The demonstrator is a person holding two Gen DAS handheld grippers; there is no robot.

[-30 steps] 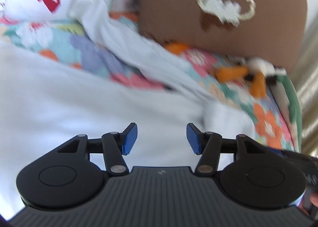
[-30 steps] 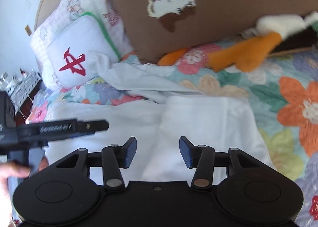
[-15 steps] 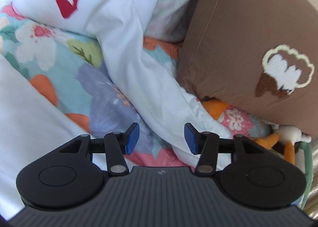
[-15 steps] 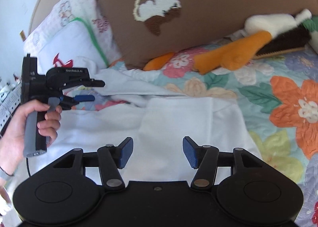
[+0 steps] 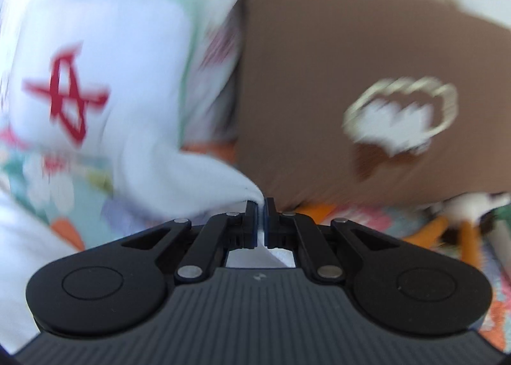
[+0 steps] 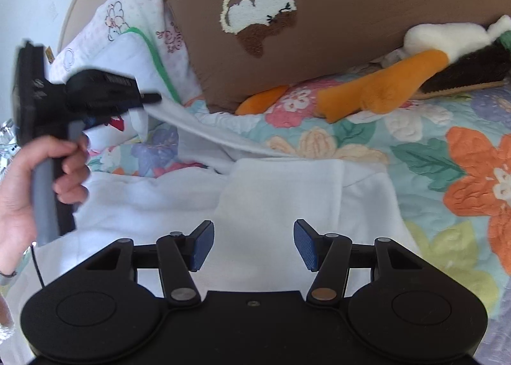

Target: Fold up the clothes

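Jaws of the left gripper (image 5: 261, 205) have just closed on the sleeve (image 5: 191, 179) of the white garment (image 6: 287, 199), lifted at far left; the right gripper (image 6: 252, 245) stands wide above the garment's near fold on the bed (image 6: 447, 179).

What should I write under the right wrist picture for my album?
Left gripper pinches the white garment's sleeve; right gripper hovers open.

**A garment spread on a bed before a row of pillows**

The garment (image 6: 287, 192) lies on the quilt (image 6: 431, 154). Behind it, cushion (image 6: 367, 13) stands right of two pillows (image 6: 127, 55). A plush duck (image 6: 399, 77) lies before the cushion, to the right. The sleeve (image 6: 204, 128) stretches left towards the pillows.
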